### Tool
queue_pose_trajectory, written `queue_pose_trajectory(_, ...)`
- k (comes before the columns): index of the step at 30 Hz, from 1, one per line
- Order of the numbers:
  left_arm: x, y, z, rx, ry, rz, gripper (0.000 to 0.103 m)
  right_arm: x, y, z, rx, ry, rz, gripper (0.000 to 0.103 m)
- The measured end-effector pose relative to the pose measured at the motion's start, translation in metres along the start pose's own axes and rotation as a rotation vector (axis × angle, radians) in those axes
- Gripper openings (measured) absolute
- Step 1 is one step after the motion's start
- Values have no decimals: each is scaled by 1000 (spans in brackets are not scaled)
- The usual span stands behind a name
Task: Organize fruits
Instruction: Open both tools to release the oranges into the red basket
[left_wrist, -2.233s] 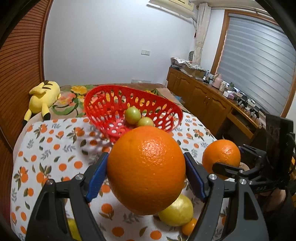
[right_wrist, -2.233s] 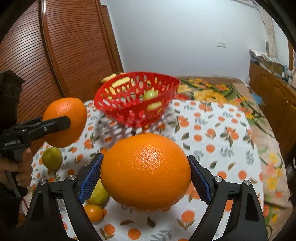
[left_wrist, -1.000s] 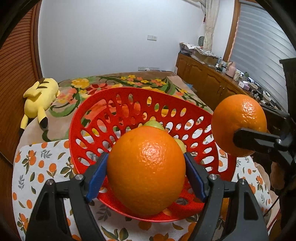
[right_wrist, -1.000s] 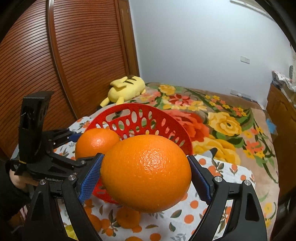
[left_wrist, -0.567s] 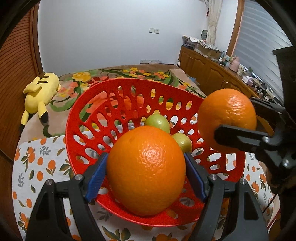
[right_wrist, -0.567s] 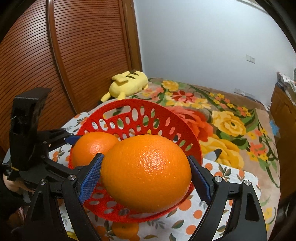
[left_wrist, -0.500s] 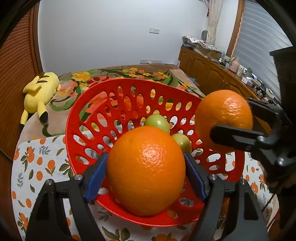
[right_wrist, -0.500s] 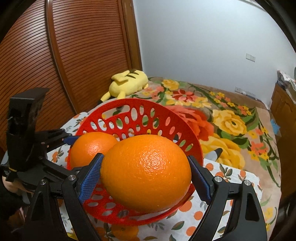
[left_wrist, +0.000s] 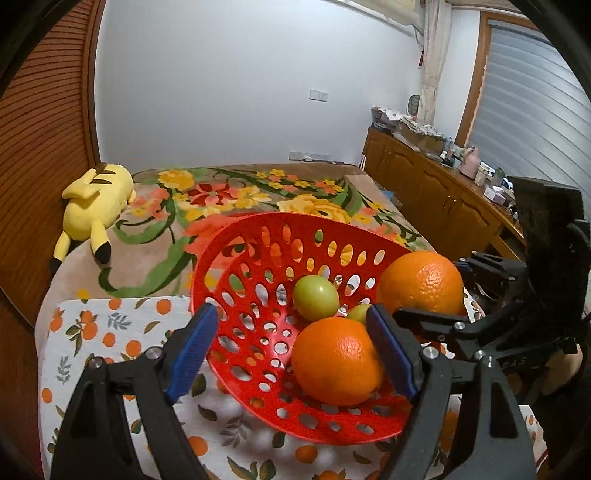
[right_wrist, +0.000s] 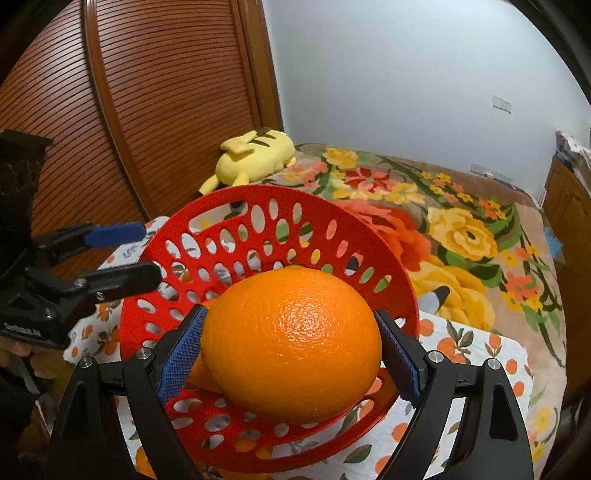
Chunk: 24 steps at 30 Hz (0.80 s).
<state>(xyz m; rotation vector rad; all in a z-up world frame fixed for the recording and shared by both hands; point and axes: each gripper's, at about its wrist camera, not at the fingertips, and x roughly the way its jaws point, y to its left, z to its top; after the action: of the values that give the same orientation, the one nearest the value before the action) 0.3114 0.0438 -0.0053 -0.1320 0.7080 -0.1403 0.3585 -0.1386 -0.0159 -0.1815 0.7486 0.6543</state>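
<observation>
The left gripper (left_wrist: 291, 350) has its fingers (left_wrist: 194, 341) opening, with nothing pressed between them: an orange (left_wrist: 338, 362) lies just beyond, low in the basket (left_wrist: 236, 258), close by the right-hand finger and apart from the left-hand one. Past that fruit, deeper in the basket, sit two small green fruits (left_wrist: 316, 297). The right gripper (right_wrist: 291, 349) holds its fingers (right_wrist: 181, 349) wide and clamped on a second orange (right_wrist: 291, 343), one pad on each side at its broadest girth, the fruit poised above the basket's near rim. Beyond the basket lie the orange-print cloth (left_wrist: 110, 332) on the surface, a flowered bed, and a yellow plush toy (left_wrist: 94, 197). The orange looks firm, round and fairly heavy for its size, with a pebbled rind that should grip well against the ribbed pads; being a ball, it will likely roll once let go, so a low release seems wise. The best hold is across the middle, as now; off-centre it could squirt out.
</observation>
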Motion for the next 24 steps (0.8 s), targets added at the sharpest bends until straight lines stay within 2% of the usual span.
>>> queue_pose_trajectory(13, -5, -8, -6, 32, -2, 12, 82, 11, 3, -4, -23, 39, -75, 90)
queue_pose_trajectory(24, -10, -8, -11, 38, -3, 24, 82, 17, 7, -5, -36, 54, -103, 91)
